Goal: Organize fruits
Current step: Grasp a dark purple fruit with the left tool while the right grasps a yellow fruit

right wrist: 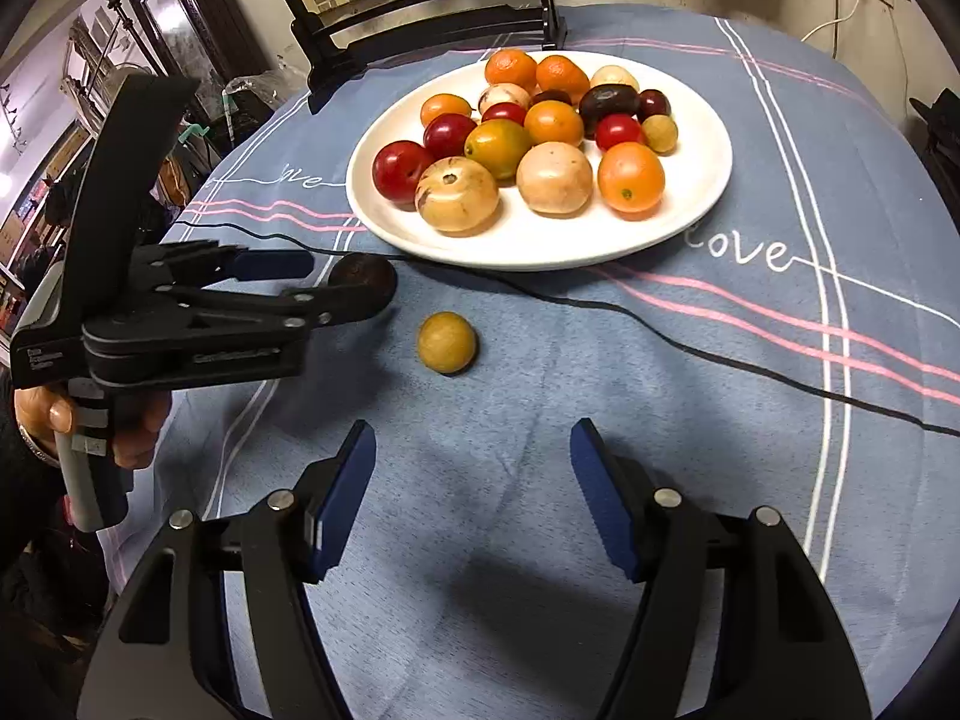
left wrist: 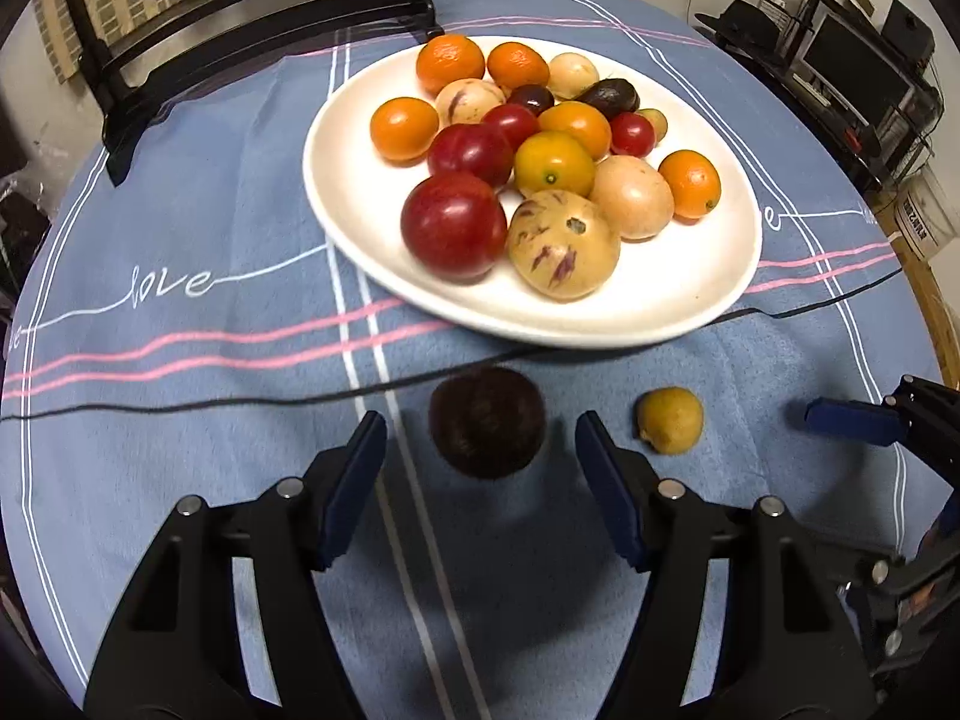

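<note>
The left gripper [left wrist: 480, 444] is held wide open low over the blue tablecloth [left wrist: 180, 420], and a dark brown fruit [left wrist: 487, 429] is seen between its two blue pads, a little ahead of them, with gaps on both sides, so nothing is held yet. In the right wrist view the same dark fruit is partly hidden behind the left gripper, at about 10 o'clock from the small yellow fruit [right wrist: 447, 342]. That yellow fruit is left loose on the cloth, just to the right of the dark one and apart from it. The right gripper [right wrist: 474, 480] is also held wide open and empty, with the yellow fruit at 12 o'clock ahead of it, well clear of its pads. The white plate [left wrist: 360, 204] is found at 12 o'clock past both loose fruits, and it is already piled with orange, red, dark and pale speckled fruits. A thin black cable [left wrist: 180, 405] is laid across the cloth under the plate's near edge. The step in hand is judged to be the pick-up of the dark fruit. Next, the pads must be moved a bit forward and closed softly, so the round fruit is not rolled away. The word "love" [left wrist: 168, 288] is stitched in white on the cloth at several spots.
</note>
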Action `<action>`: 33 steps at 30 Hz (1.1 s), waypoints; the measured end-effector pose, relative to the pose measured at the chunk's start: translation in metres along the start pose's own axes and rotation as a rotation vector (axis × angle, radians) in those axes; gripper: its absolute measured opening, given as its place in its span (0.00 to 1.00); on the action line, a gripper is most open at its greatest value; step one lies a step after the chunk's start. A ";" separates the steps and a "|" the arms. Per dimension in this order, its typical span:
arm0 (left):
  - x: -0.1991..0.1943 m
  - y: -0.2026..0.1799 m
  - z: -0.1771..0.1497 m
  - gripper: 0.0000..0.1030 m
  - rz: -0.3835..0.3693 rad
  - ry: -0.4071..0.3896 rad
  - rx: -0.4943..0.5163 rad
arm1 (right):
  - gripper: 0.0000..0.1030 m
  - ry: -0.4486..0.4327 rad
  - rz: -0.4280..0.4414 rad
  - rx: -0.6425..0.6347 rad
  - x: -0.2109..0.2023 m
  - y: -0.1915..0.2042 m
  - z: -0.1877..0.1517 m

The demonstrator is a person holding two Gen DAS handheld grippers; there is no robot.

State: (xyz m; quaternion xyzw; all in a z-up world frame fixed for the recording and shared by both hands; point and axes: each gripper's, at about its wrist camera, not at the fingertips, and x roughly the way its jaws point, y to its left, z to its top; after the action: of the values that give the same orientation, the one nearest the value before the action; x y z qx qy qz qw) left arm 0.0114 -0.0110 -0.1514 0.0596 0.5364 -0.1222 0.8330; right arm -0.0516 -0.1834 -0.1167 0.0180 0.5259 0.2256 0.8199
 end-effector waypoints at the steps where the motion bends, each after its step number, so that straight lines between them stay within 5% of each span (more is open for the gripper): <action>1: 0.002 0.001 0.001 0.65 0.001 0.002 -0.002 | 0.66 0.000 -0.002 -0.002 0.002 0.002 0.001; 6: 0.013 0.000 0.006 0.43 -0.012 0.019 0.006 | 0.66 -0.011 -0.008 -0.002 0.011 0.007 0.011; 16: 0.009 0.011 -0.002 0.42 -0.011 0.021 -0.010 | 0.66 0.000 -0.023 -0.046 0.029 0.020 0.029; 20: 0.003 0.018 -0.006 0.42 -0.003 0.016 -0.030 | 0.51 0.015 -0.031 -0.058 0.039 0.023 0.033; 25: 0.003 0.019 -0.008 0.42 0.006 0.017 -0.035 | 0.48 0.030 -0.041 -0.079 0.048 0.027 0.035; 33: 0.005 0.014 -0.008 0.42 0.016 0.021 -0.027 | 0.26 0.035 -0.054 -0.088 0.051 0.027 0.035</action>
State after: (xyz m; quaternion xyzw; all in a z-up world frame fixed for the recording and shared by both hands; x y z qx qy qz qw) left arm 0.0102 0.0036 -0.1598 0.0538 0.5461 -0.1077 0.8290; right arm -0.0130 -0.1323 -0.1381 -0.0361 0.5302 0.2266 0.8162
